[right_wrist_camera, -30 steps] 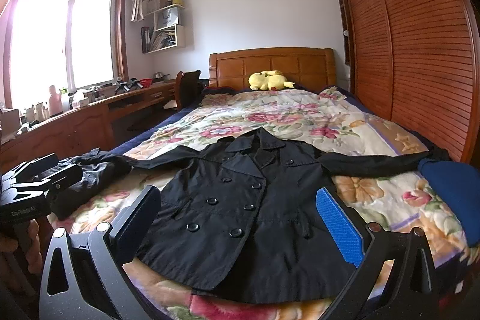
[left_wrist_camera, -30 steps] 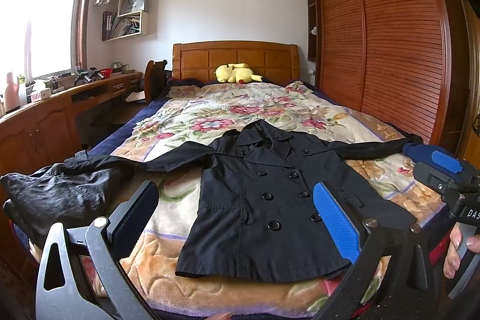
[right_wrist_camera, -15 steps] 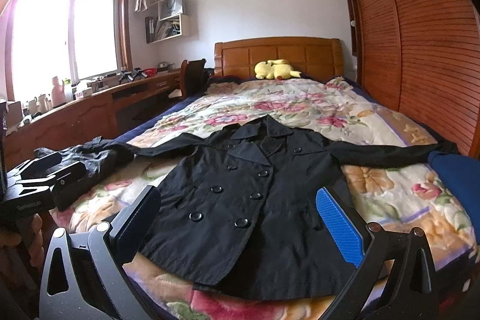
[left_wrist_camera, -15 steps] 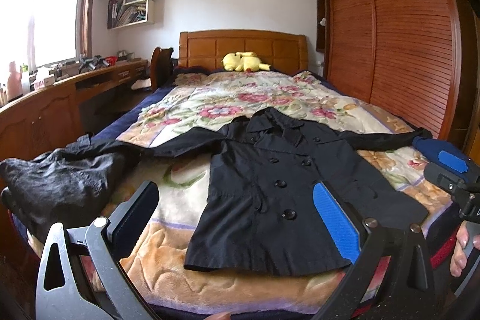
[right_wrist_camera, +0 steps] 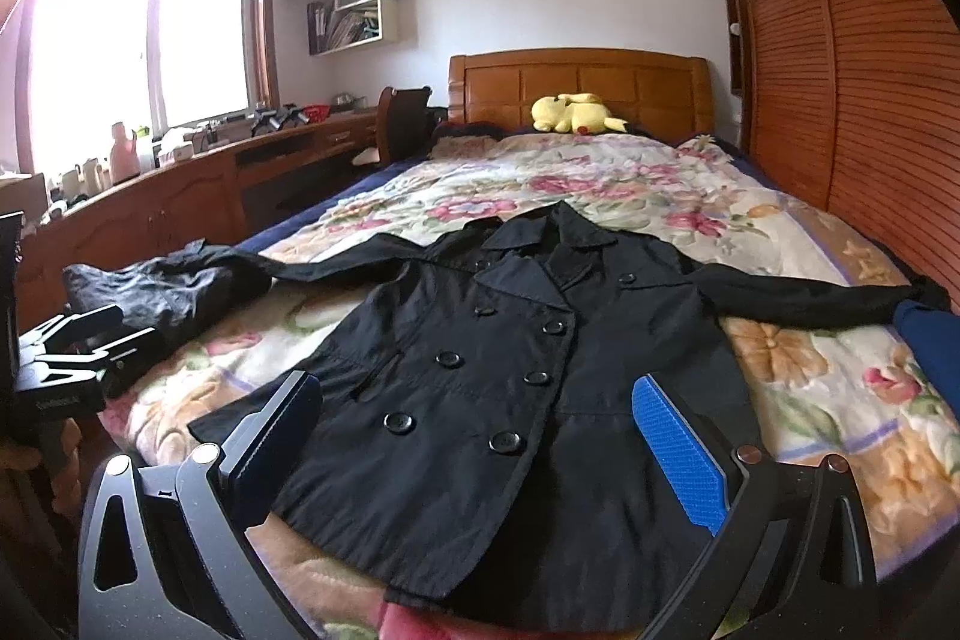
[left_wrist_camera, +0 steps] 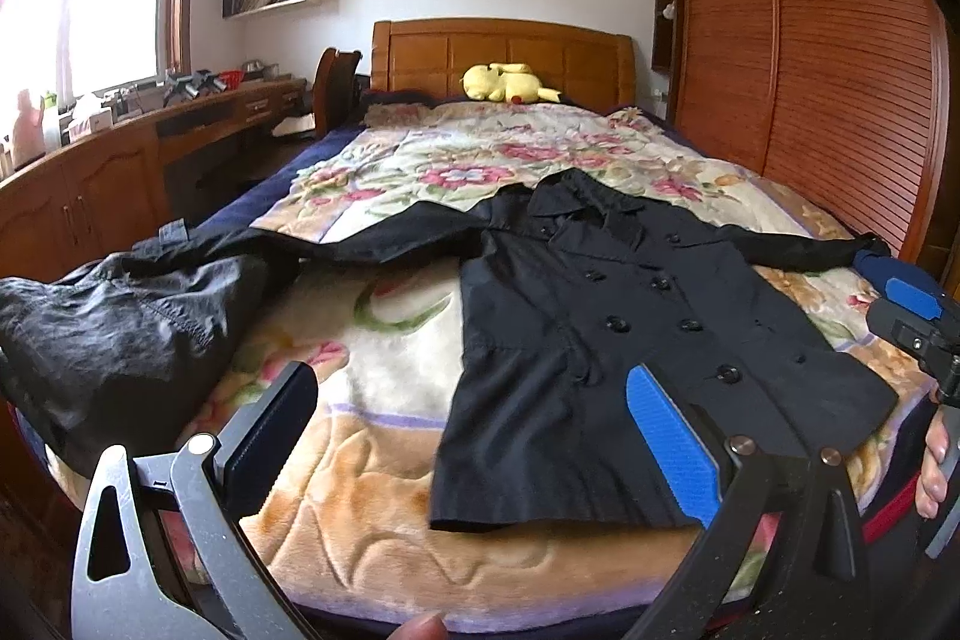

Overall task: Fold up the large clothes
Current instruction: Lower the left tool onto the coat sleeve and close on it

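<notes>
tiny unreadable print on left gripper [right_wrist_camera: 57, 403]

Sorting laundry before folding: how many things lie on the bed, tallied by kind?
Black double-breasted coats, spread flat: 1
Dark grey crumpled garments: 1
Yellow plush toys by the headboard: 1
Blue cloth items at the right edge: 1
Total: 4

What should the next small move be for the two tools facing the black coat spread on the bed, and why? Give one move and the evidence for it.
Probably bring the left tool down toward the coat's left sleeve to fold it across the body. The black coat already lies flat, buttoned, face up, both sleeves spread wide on the floral blanket. Both tools, including the right tool, are open and hold nothing.
</notes>
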Motion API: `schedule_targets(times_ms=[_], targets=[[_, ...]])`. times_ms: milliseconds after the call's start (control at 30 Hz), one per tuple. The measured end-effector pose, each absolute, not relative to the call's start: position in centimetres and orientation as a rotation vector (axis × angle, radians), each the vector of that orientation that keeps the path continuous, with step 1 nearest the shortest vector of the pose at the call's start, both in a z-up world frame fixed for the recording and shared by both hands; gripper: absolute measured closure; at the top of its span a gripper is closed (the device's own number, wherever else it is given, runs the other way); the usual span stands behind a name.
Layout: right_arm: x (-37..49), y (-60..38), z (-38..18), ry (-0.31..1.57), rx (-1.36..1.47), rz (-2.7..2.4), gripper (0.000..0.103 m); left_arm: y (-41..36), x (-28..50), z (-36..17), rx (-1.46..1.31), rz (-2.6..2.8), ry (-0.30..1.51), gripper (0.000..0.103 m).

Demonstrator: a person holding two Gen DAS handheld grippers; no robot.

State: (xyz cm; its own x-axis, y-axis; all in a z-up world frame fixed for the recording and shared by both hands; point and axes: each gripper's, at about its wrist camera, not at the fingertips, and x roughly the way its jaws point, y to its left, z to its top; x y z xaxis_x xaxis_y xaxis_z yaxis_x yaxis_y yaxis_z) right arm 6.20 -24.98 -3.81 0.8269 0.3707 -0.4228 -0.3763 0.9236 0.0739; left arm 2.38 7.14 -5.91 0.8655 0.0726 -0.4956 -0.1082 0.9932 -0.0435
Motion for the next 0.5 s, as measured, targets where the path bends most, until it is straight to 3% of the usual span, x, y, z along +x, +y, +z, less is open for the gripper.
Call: schedule_targets(times_ms=[500], targets=[[16.0,-21.4,-5.7,0.466,-0.057,0.510,0.000,12.2,7.3,-9.0,-0.041,0.186,0.552,0.000]])
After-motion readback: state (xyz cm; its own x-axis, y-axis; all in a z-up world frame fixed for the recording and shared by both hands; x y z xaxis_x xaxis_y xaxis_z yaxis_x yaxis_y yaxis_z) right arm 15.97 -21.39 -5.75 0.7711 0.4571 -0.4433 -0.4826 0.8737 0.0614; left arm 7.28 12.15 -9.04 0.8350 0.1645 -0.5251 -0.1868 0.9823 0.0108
